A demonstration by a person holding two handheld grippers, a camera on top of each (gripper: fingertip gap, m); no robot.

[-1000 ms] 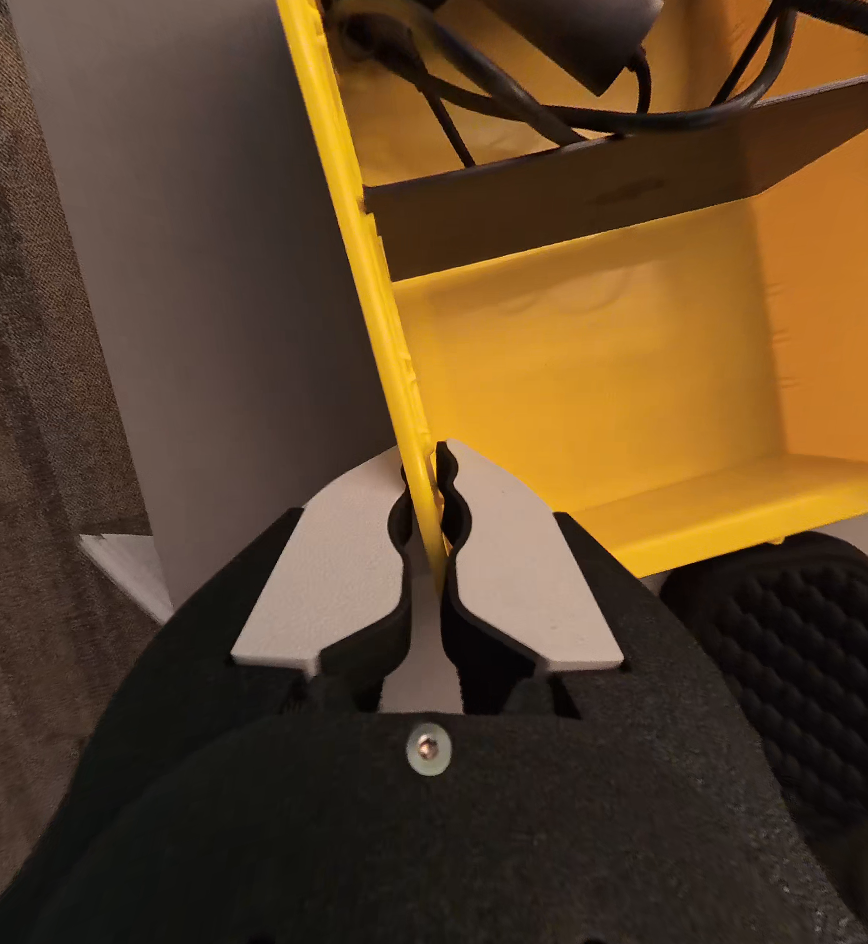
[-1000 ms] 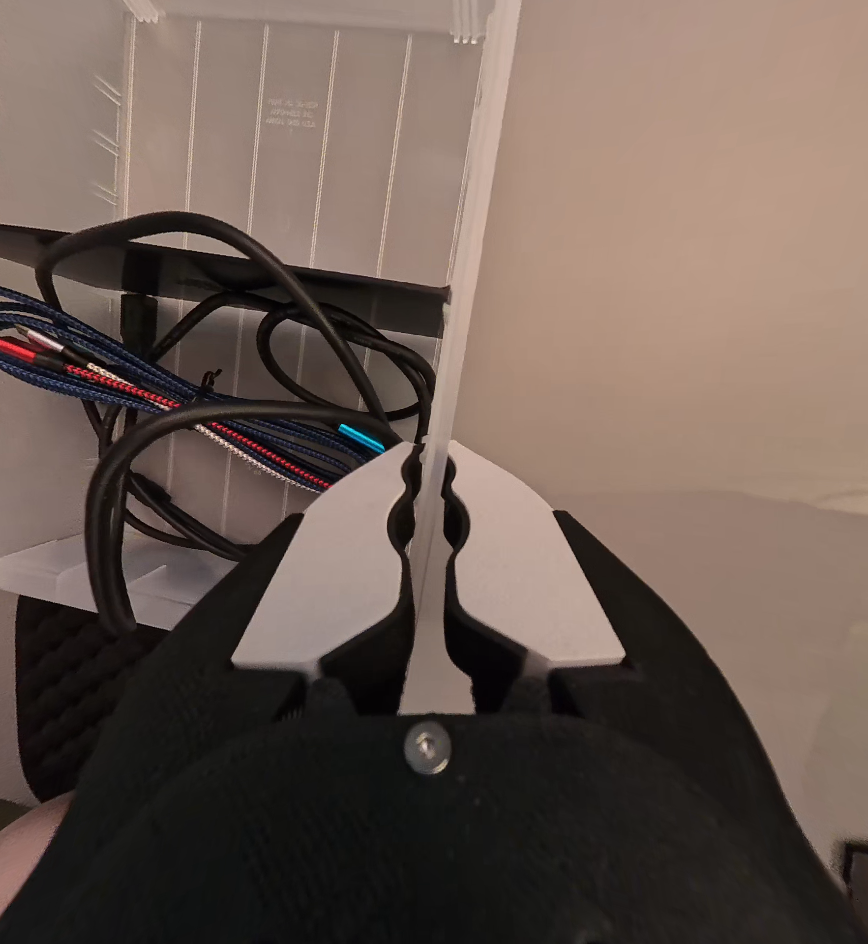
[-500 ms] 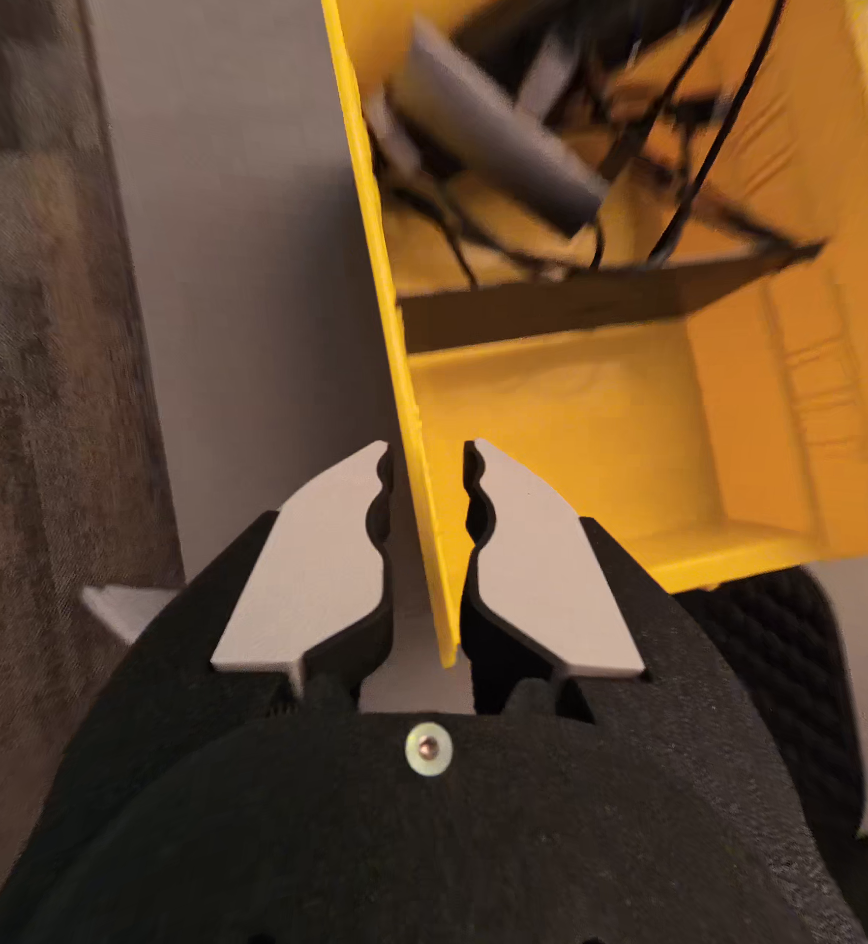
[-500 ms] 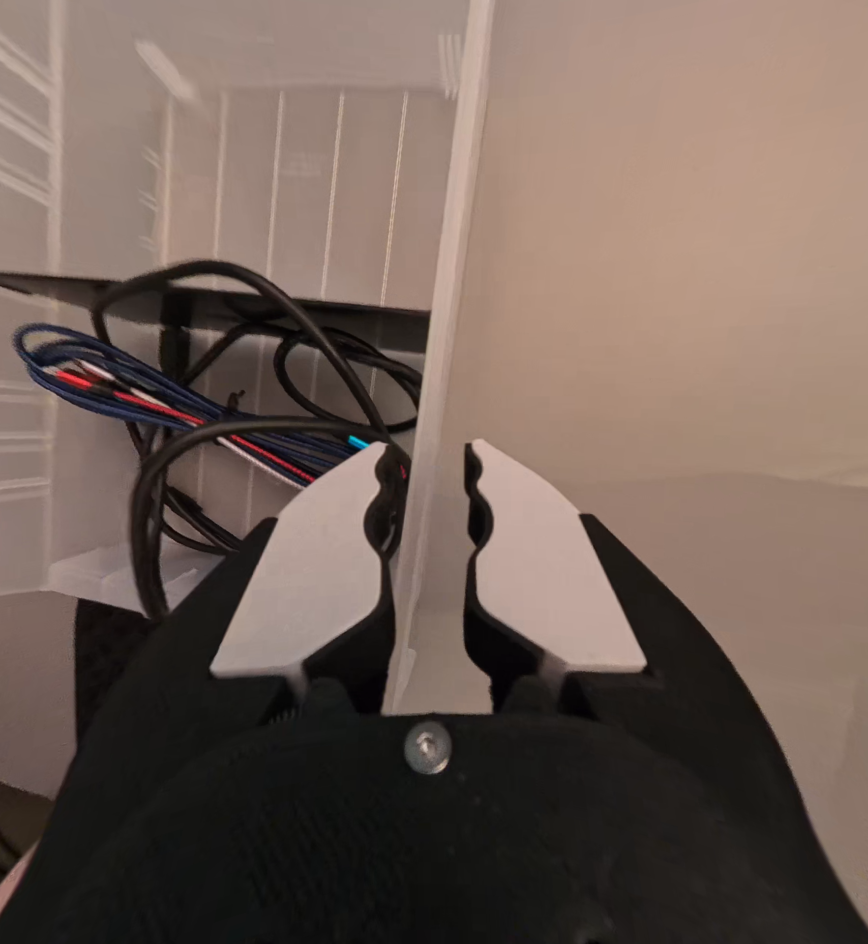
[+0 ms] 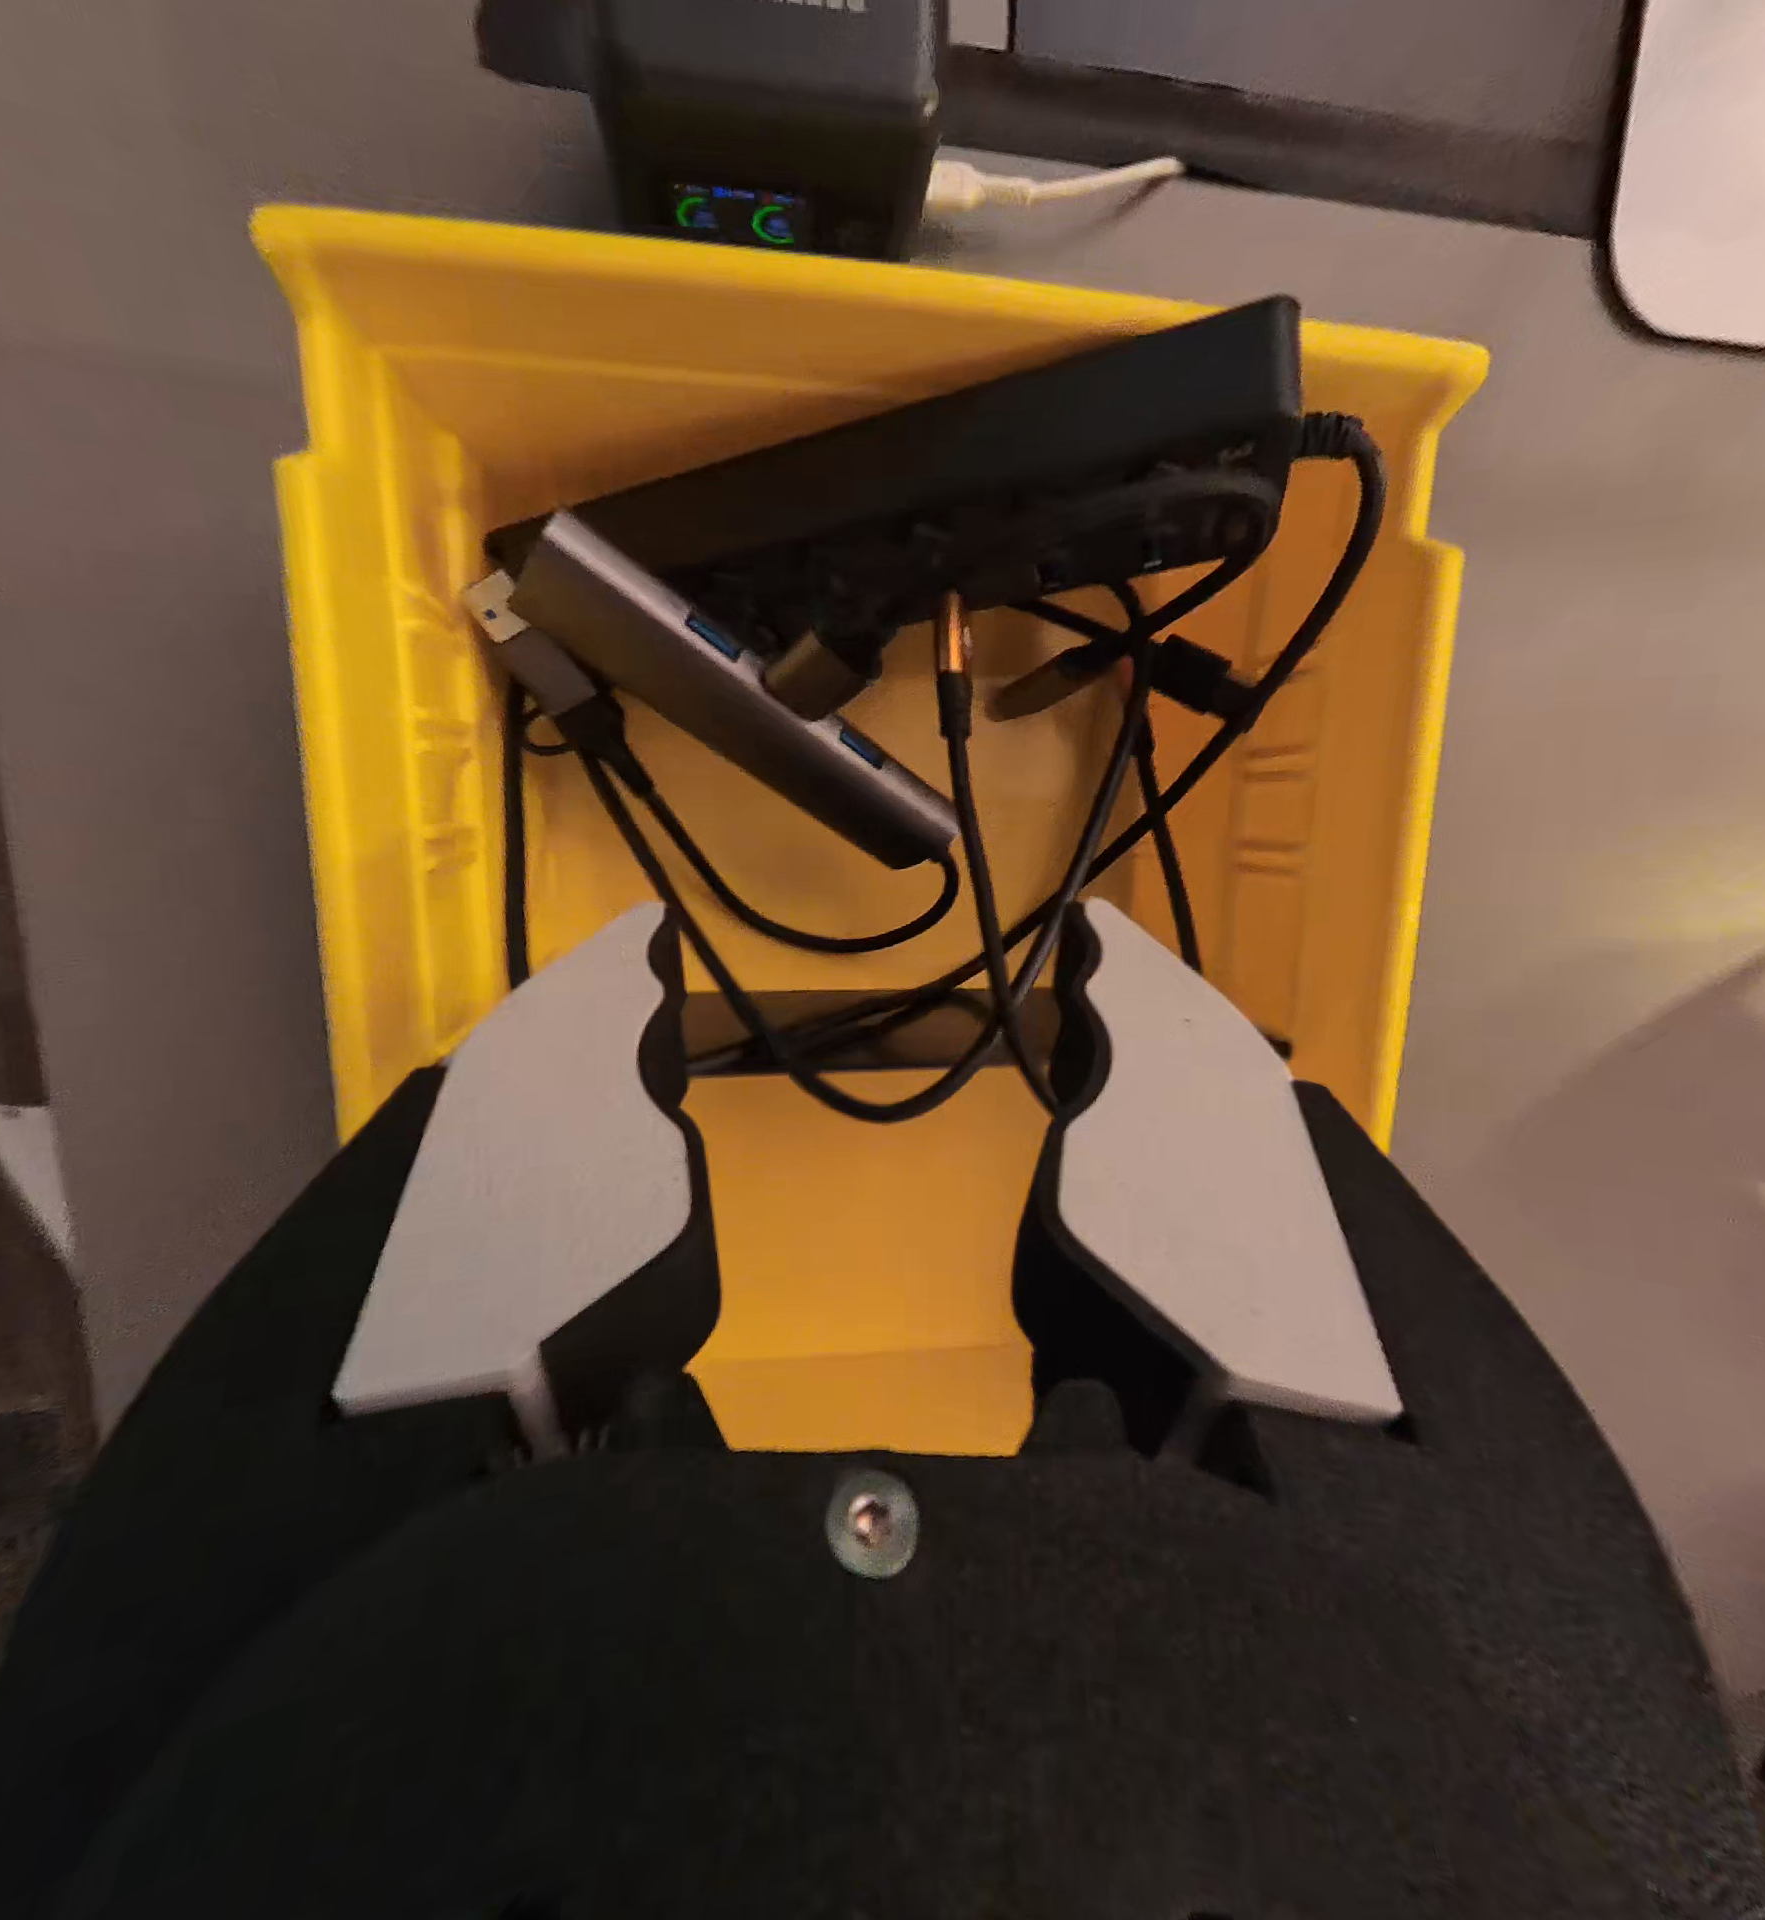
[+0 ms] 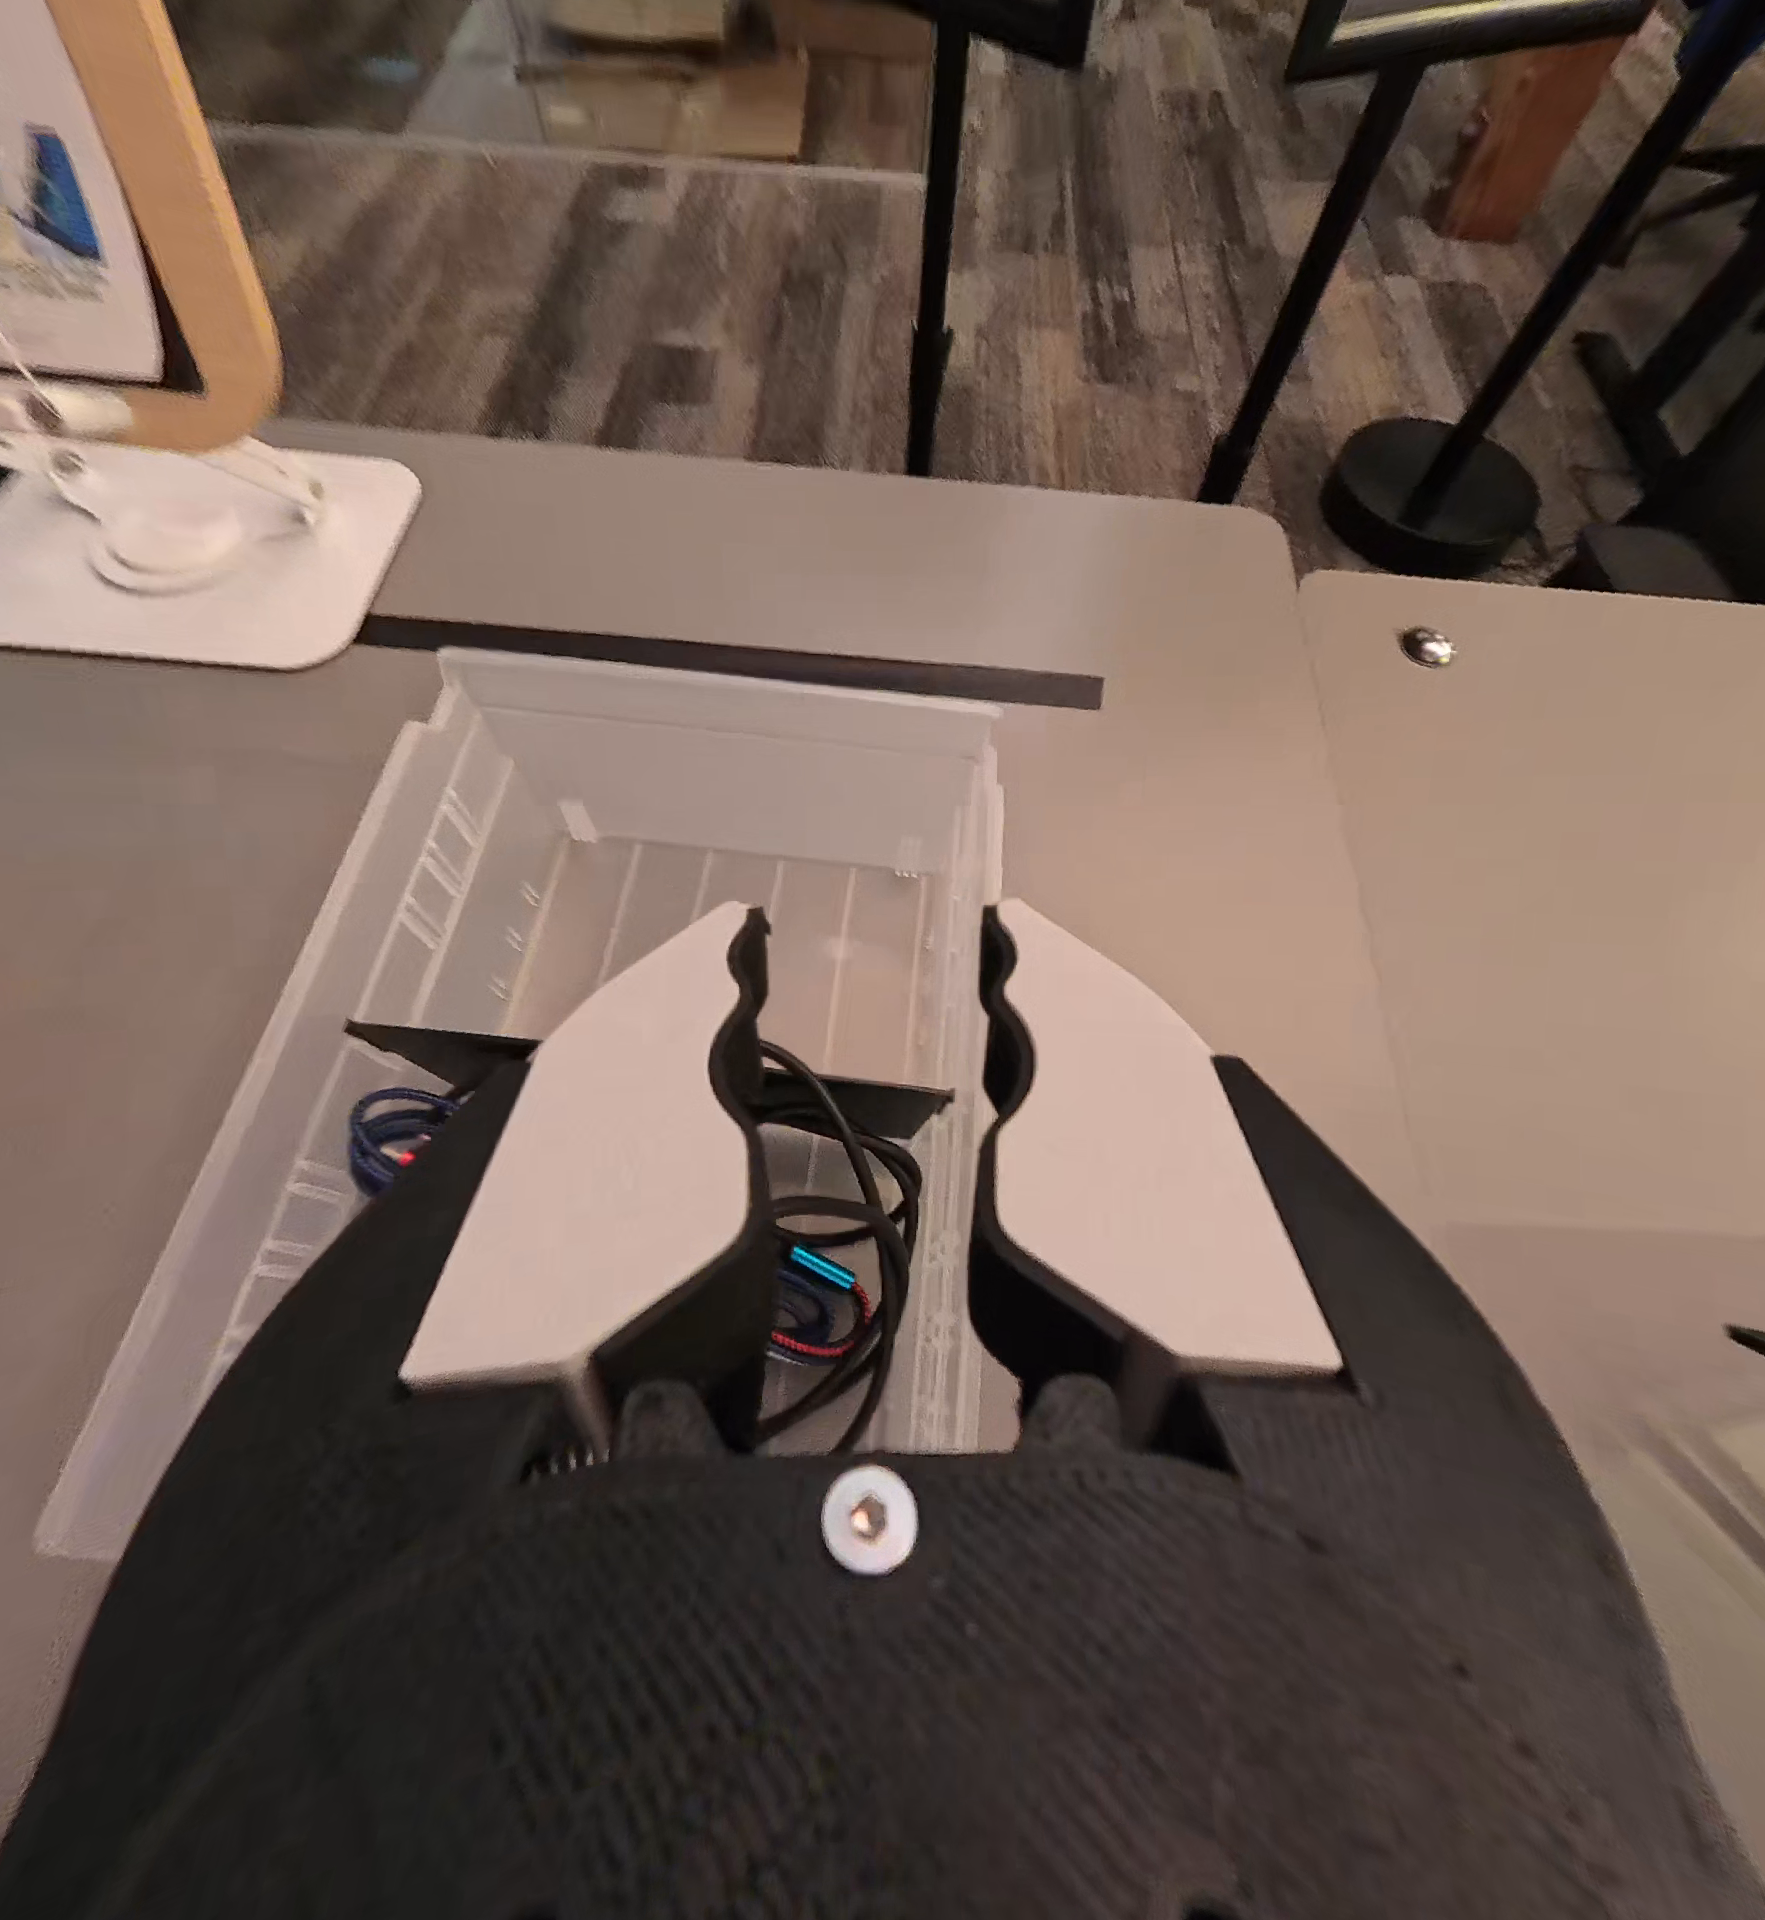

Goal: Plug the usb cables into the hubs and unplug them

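Note:
A yellow bin (image 5: pixel 379 831) holds a grey USB hub (image 5: pixel 712 707), a long black hub (image 5: pixel 961 457) and tangled black cables (image 5: pixel 971 862), behind a black divider. My left gripper (image 5: pixel 870 920) is open and empty, above the bin's near compartment. A clear bin (image 6: pixel 234 1122) holds black cables (image 6: pixel 878 1195) and blue and red braided cables (image 6: pixel 390 1143) in its near compartment; its far compartment is bare. My right gripper (image 6: pixel 870 920) is open and empty above this bin.
A black device with a small lit screen (image 5: pixel 753 104) stands behind the yellow bin. A white stand base (image 6: pixel 171 561) with a wood-framed board sits at the table's far left. The grey table's far edge (image 6: pixel 857 488) meets a floor with black posts (image 6: pixel 1418 488). One gripper's finger ends stand about 75 centimetres off the other's.
Both grippers let go of the bin walls, opened wide and pulled back and up. They now look down into the bins from above.

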